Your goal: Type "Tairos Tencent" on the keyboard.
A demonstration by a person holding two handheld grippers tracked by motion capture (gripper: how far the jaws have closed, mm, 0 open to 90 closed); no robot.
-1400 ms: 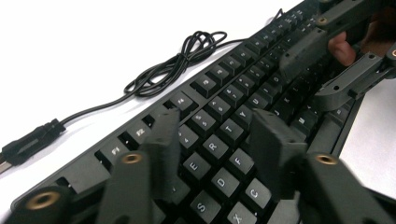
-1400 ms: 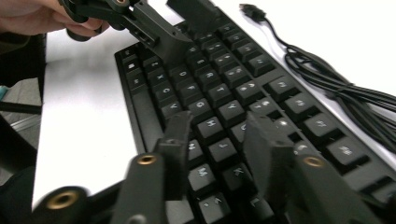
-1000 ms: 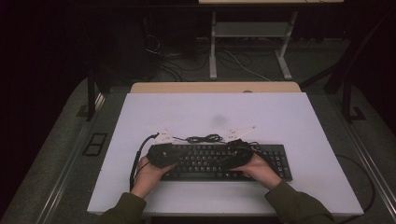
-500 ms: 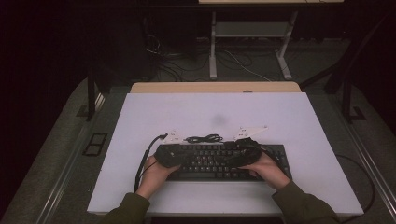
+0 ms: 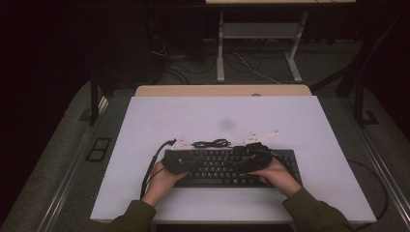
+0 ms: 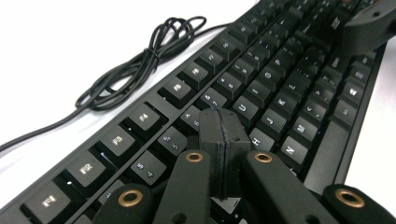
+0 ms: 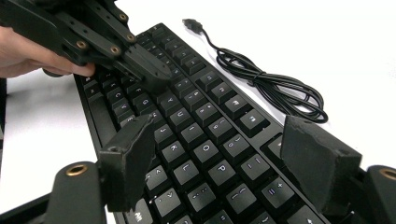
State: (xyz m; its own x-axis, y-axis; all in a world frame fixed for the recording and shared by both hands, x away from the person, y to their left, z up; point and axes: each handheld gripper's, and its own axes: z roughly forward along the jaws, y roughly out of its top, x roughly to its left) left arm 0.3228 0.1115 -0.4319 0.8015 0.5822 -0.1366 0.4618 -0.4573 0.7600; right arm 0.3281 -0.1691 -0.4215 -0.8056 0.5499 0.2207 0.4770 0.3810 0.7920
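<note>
A black keyboard (image 5: 285,162) lies across the near half of the white table (image 5: 217,116); its cable (image 5: 212,143) is coiled just behind it. My left gripper (image 5: 200,164) is shut with nothing in it, its tip (image 6: 219,126) resting on the number and letter keys of the keyboard (image 6: 280,93). From the right, my right gripper (image 5: 238,162) hovers low over the keys (image 7: 196,130). That gripper (image 7: 219,135) stands open. Its jaws have just been opening, and nothing is gripped between them. The left gripper (image 7: 156,74) points toward it from the far side.
The coiled cable (image 7: 275,88) ends in a loose USB plug (image 7: 191,22) on the bare table. Beyond the far edge stand a desk frame (image 5: 261,48) and floor cables (image 5: 241,63). A dark post (image 5: 94,101) rises at the left, another (image 5: 358,96) at the right.
</note>
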